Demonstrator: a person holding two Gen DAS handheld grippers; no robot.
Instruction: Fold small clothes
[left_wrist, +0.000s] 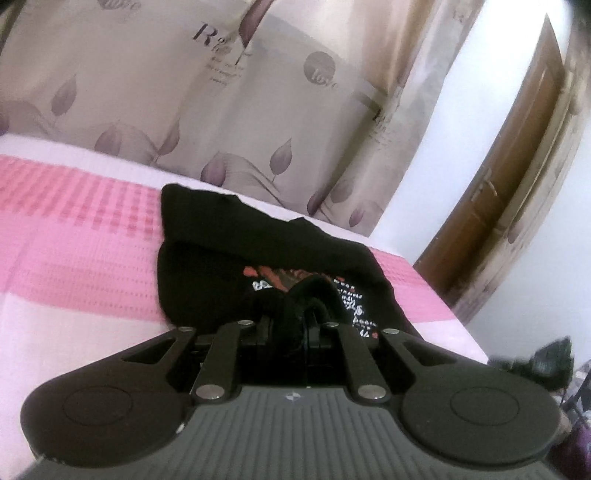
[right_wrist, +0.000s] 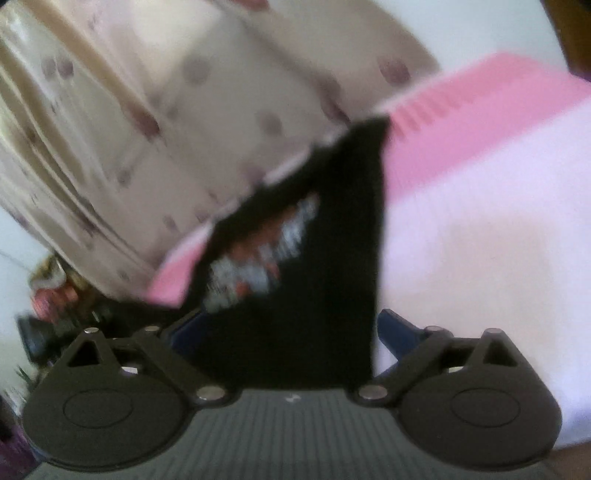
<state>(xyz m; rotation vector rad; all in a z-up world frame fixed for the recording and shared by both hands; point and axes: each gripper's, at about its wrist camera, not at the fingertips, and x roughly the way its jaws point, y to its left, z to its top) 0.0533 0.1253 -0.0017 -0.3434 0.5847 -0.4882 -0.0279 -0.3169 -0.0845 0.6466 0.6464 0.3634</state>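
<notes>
Garment (left_wrist: 236, 254) pinched in left tongs (left_wrist: 286, 325), lying between spread right tongs (right_wrist: 284, 332)

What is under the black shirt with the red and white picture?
Under the black printed shirt lies the pink and white bed sheet, showing around it. The part directly beneath is covered.

1. Left wrist view: sits just behind the left tool (left_wrist: 286, 317), looks along it slightly downward over the bed (left_wrist: 74, 258) toward the curtain (left_wrist: 184, 92) and door (left_wrist: 517, 166). Sharp, very close to the black shirt (left_wrist: 229, 243).
2. Right wrist view: behind the right tool (right_wrist: 284, 332), tilted, blurred, faces bed and curtain.
3. Shared: shirt, pink bed, curtain.
</notes>
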